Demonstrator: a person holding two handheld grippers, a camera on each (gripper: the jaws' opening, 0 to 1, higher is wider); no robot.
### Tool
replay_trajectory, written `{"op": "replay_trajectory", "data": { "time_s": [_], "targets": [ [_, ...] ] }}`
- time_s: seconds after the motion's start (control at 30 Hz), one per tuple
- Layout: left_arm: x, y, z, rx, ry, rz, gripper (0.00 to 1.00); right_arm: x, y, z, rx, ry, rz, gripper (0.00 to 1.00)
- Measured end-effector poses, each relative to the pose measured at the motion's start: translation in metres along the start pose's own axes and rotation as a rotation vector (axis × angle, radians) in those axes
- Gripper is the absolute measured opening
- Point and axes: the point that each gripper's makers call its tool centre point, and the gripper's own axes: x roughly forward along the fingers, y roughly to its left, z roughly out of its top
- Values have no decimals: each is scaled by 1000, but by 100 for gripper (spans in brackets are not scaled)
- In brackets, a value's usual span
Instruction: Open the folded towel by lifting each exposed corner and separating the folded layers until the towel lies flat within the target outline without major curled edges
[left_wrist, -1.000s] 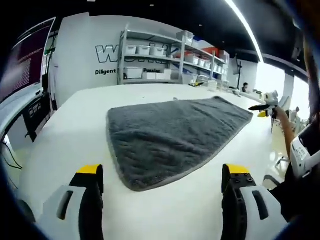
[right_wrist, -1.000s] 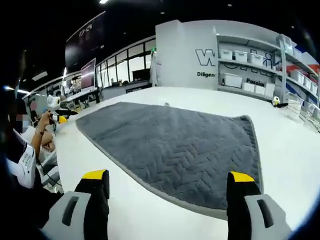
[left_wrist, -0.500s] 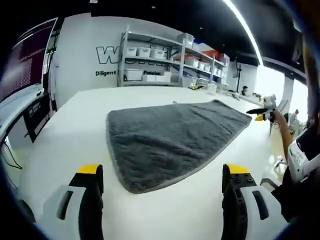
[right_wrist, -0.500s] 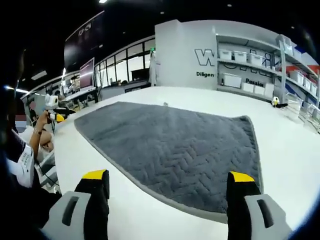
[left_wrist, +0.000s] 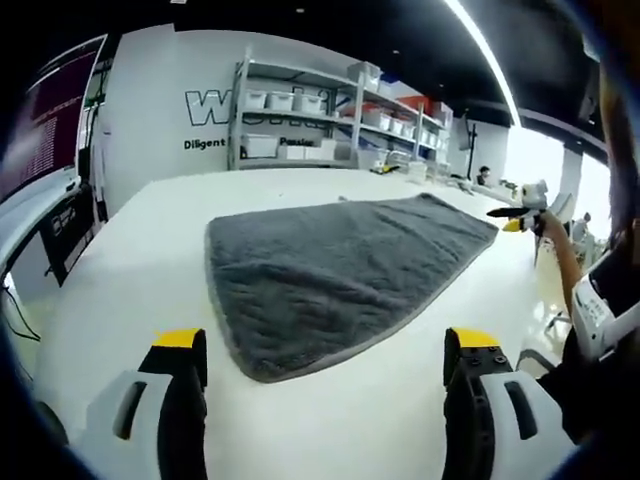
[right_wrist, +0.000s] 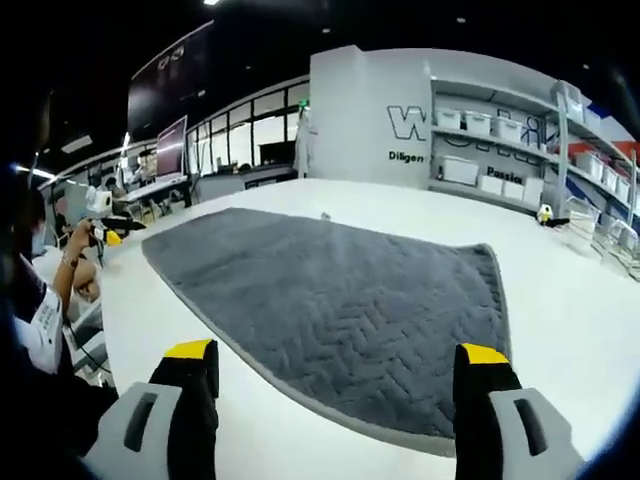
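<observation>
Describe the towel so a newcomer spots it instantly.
Start at the big white table in front of the wall of storage shelves. Spread across its middle lies the towel: dark grey, fluffy, with a zigzag weave and a lighter grey border, the one large dark thing on the white top.

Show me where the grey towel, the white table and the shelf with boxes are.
towel (left_wrist: 330, 265): left gripper view, middle of its grey surface.
table (right_wrist: 400, 200): right gripper view, bare top beyond the towel.
shelf (left_wrist: 300, 125): left gripper view, its boxes.

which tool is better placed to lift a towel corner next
Left, marginally: the left tool faces the towel's rounded near corner between its open jaws. The right tool faces a long edge.
</observation>
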Motion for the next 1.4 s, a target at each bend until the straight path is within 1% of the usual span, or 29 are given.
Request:
{"op": "replay_trajectory", "data": {
  "time_s": [0.07,0.17,0.5,0.67,0.83,1.0,1.23,1.4],
  "targets": [
    [0,1,0,-1,0,2,97,0,1,-1,8,3,7,99],
    [-1,2,-2,-2,3,1,97,0,3,-4,12,26,8,99],
    [-1,0,-4,-6,3,-2,96,0,2,-8,26,35,12,99],
    [0,-1,-4,-3,9,-5,96,-1,2,-6,28,26,8,99],
    [0,0,-2,-2,3,-6,96,1,2,-9,33,40,12,99],
    [1,-1,-4,-1,10,-10,96,-1,2,-5,37,27,6,99],
    [2,-4,1,13,5,-19,96,-2,4,-5,30,30,10,99],
    [4,-7,2,18,9,-23,96,-3,5,-3,30,25,10,99]
  ]
}}
